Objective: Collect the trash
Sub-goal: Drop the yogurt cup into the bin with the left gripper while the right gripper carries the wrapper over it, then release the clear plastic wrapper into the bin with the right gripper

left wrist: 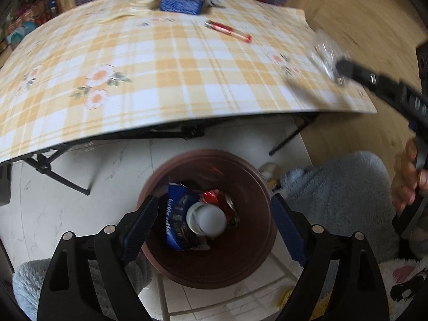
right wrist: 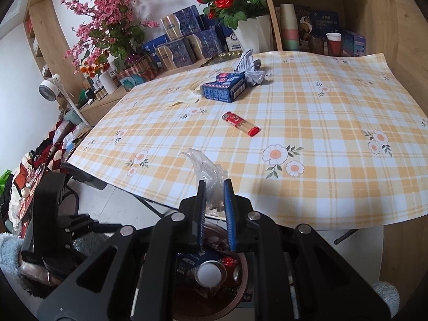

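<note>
Yellow-checked cloth covers the worktop [right wrist: 307,101] before wooden shelves; right hand-held gripper [right wrist: 215,208] clamps clear plastic wrap [right wrist: 206,168], left hand-held gripper [left wrist: 214,230] gapes above brown bin [left wrist: 248,262].

A folding table [right wrist: 307,123] wears a yellow-and-white plaid cloth printed with daisies, its black legs [left wrist: 64,179] standing on pale marbled floor tiles [left wrist: 53,214]. Beyond it runs wood-panelled shelving [right wrist: 374,13] – stacked blue boxes [right wrist: 184,40], paper cups [right wrist: 290,26], pink blossom sprays [right wrist: 107,18] and red roses [right wrist: 230,0]. White walls [right wrist: 16,61] – daylight falls soft and even. A small white fan [right wrist: 49,88] stands left.
</note>
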